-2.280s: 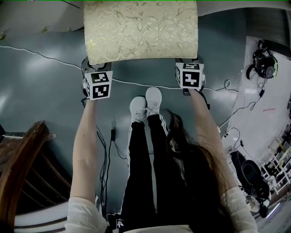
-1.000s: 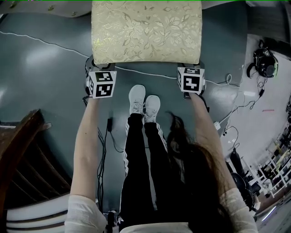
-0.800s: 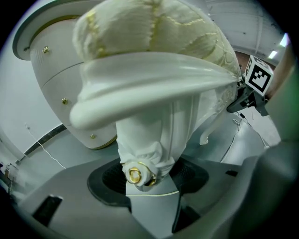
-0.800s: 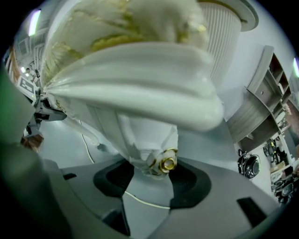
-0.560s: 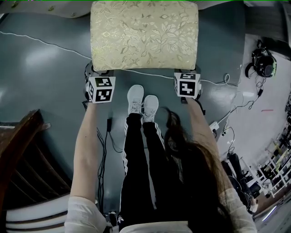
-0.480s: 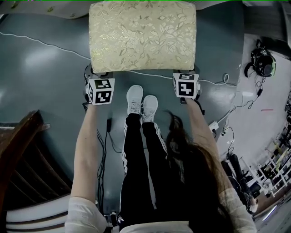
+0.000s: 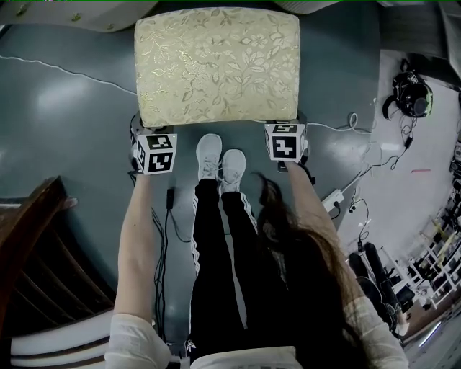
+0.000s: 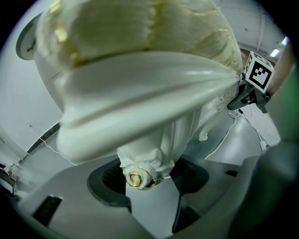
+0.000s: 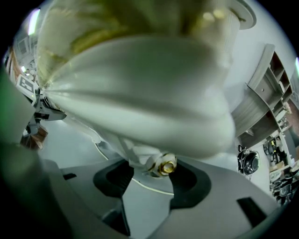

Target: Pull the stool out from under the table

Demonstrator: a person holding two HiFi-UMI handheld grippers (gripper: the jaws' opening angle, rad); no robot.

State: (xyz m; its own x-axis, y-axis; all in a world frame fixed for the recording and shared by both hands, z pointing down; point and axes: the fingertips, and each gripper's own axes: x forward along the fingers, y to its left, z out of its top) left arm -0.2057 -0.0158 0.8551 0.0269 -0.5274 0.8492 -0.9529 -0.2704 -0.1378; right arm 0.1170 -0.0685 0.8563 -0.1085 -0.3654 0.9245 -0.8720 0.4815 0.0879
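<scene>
Stool (image 7: 216, 68) with a cream floral cushion stands on the grey floor (image 7: 72, 122), its far edge near the white table's rim (image 7: 43, 16) and its near edge just beyond the person's white shoes (image 7: 220, 158). Left gripper (image 8: 152, 179) is clamped on its near-left leg (image 8: 161, 142). Right gripper (image 9: 152, 179) likewise grips the near-right leg (image 9: 140, 156).

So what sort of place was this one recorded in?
Probably a lab or studio dressed as a home room: a brocade stool and wooden chair stand on a bare grey floor, with loose cables and headphones lying at the side.
</scene>
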